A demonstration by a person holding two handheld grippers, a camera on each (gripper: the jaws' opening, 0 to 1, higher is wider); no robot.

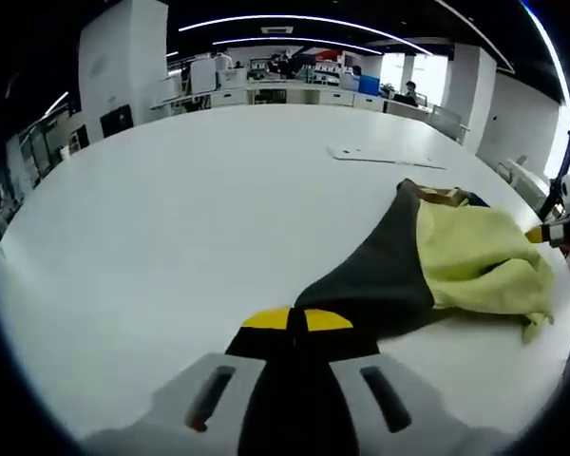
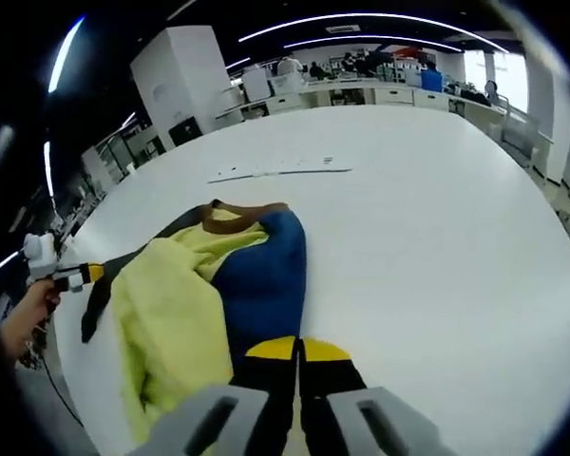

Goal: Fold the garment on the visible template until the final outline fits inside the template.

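A garment (image 1: 475, 256) with pale yellow, dark grey and blue panels lies bunched on the white table (image 1: 190, 218). My left gripper (image 1: 295, 319) is shut on a dark grey flap that stretches from its yellow tips to the bundle. My right gripper (image 2: 298, 350) is shut on the blue panel (image 2: 266, 275) of the garment (image 2: 171, 304). Each gripper shows at the other view's edge: the right gripper (image 1: 551, 231) by the yellow cloth, the left gripper (image 2: 71, 274) at a dark sleeve end. A thin flat pale template (image 1: 385, 157) lies on the table beyond the garment, also the template (image 2: 280, 171).
The table (image 2: 437, 237) is wide and bare around the garment. A person's hand (image 2: 24, 318) holds the left gripper at the table's edge. Desks, cabinets and white pillars stand far behind.
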